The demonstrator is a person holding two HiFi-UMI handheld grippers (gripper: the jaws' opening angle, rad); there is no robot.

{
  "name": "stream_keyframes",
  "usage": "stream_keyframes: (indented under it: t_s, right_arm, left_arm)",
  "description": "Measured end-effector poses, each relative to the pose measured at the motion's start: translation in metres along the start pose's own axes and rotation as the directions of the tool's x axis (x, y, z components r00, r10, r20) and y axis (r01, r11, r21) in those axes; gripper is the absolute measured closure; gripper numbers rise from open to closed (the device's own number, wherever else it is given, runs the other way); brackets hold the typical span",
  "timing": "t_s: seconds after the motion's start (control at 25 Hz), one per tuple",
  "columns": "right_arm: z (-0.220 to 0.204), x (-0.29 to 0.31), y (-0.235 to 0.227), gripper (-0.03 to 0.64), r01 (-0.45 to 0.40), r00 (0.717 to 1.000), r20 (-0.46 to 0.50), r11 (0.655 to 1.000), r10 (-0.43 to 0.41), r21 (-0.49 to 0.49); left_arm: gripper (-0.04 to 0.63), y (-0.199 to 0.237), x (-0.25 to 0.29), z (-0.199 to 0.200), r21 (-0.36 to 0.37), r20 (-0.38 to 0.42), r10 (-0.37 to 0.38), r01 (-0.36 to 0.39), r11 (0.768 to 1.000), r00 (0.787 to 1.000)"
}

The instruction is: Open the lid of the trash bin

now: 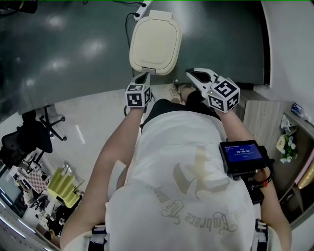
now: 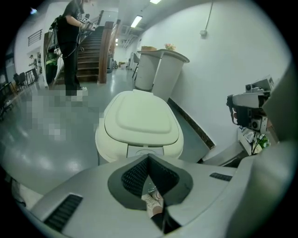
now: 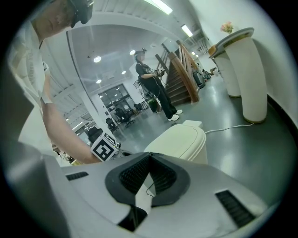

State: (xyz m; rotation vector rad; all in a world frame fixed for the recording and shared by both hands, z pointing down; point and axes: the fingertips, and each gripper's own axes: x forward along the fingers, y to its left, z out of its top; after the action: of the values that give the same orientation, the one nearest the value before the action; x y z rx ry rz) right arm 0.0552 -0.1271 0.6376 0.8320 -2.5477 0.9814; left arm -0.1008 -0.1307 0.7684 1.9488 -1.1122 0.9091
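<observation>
Seen from the head, the rounded cream lid [image 1: 155,41] hides the body under it. At 12 o'clock a white power strip [image 1: 142,7] runs off the top edge. In the left gripper view the grey left tongs [image 2: 149,159] cover the base of the cream plastic trash bin [image 2: 103,139]. Digits on the black forearm screen [image 1: 241,153], perhaps a timer, are too small to read.

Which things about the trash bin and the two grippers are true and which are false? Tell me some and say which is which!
The trash bin lid is down. True.
The left gripper holds the lid. False: it is shut with nothing between its jaws.
The right gripper is shut and empty. True.
The lid is black. False: it is cream.
A white cable lies on the floor. True.
</observation>
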Motion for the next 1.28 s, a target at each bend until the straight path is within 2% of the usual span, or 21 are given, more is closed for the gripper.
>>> stream_keyframes:
  t_s: [0.12, 0.4, 0.84, 0.96, 1.16, 1.28]
  right_arm:
    - [-0.003, 0.0, -0.001, 0.612, 0.003, 1.0, -0.006, 1.0, -0.003, 0.005]
    - [-0.003, -0.002, -0.001, 0.612, 0.005, 1.0, -0.013, 1.0, -0.005, -0.004]
    - [-0.004, -0.002, -0.003, 0.612, 0.006, 1.0, -0.015, 1.0, -0.006, -0.007]
    - [-0.005, -0.002, -0.004, 0.612, 0.008, 1.0, -0.019, 1.0, -0.008, -0.008]
    - [-0.004, -0.001, -0.005, 0.611, 0.009, 1.0, -0.021, 1.0, -0.009, -0.014]
    - [-0.003, 0.0, -0.005, 0.612, 0.008, 1.0, -0.022, 1.0, -0.008, -0.018]
  left_arm:
    - [0.586, 0.0, 0.0, 0.0, -0.007, 0.001, 0.008, -0.008, 1.0, 1.0]
    - [0.586, -0.009, 0.002, 0.001, 0.057, -0.012, 0.003, -0.002, 0.998, 1.0]
    - [0.586, -0.005, 0.005, -0.001, 0.059, -0.015, 0.013, -0.012, 0.998, 1.0]
    - [0.586, -0.004, 0.006, -0.001, 0.026, -0.016, 0.007, -0.007, 1.0, 1.0]
    - [0.586, 0.0, 0.009, 0.001, -0.116, -0.046, -0.006, 0.0, 0.993, 0.999]
    - [0.586, -0.001, 0.011, 0.002, -0.14, -0.056, -0.008, 0.0, 0.99, 0.998]
